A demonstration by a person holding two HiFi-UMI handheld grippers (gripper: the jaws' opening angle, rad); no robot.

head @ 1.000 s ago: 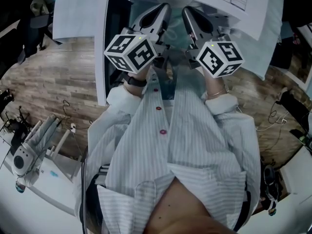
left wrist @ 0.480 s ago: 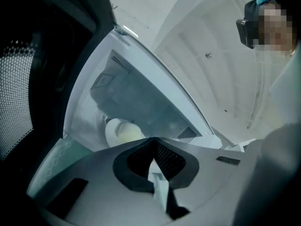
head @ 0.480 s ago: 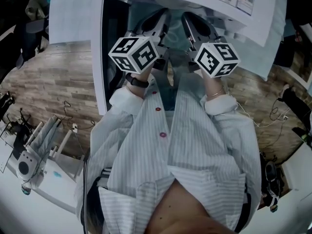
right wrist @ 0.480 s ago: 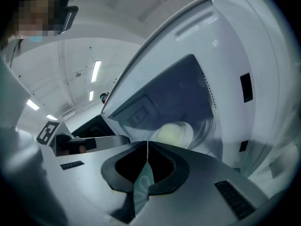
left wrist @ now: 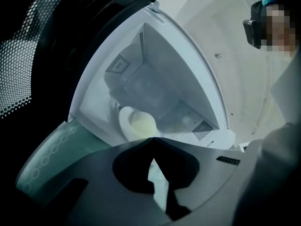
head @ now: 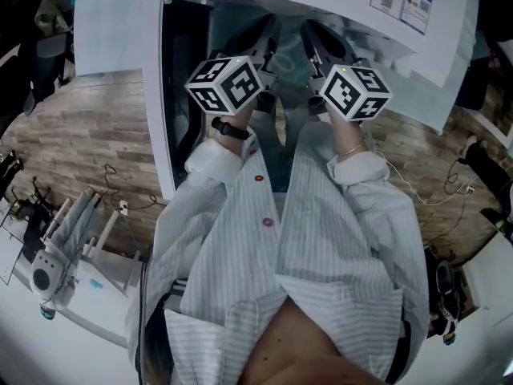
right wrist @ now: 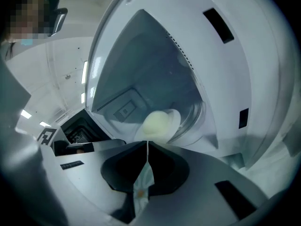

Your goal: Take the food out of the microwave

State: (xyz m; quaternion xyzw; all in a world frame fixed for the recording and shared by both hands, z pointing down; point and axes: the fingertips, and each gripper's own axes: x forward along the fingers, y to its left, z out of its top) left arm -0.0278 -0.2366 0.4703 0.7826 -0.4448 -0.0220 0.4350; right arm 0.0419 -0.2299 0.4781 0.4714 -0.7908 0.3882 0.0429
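Wood-plank floor (head: 80, 143) with loose cables lies on both sides of a person in a pale striped shirt (head: 321, 239), seen from above. Both forearms reach straight ahead, close together and nearly parallel, with the sleeves bunched at the wrists. A dark watch (head: 228, 129) sits on the left wrist and a thin bracelet (head: 350, 151) on the right. Beyond the wrists the two marker cubes, left (head: 226, 84) and right (head: 355, 92), sit side by side at the same height, a narrow gap between them. The left tongs (left wrist: 151, 142) point forward and a little downward, their jaws pressed tip to tip with nothing between them. The right tongs (right wrist: 145, 144) are posed the same way just beside them, likewise closed and empty. Under the left tongs shows a table (left wrist: 44, 152) covered in a greenish patterned cloth. Ahead stands the white microwave (left wrist: 155, 65), its dark mesh door (left wrist: 28, 69) swung wide to the left. Inside, on the round glass tray, rests a white plate (left wrist: 123, 119) carrying the pale yellow food (left wrist: 142, 125), in line with both closed tips and apart from them.
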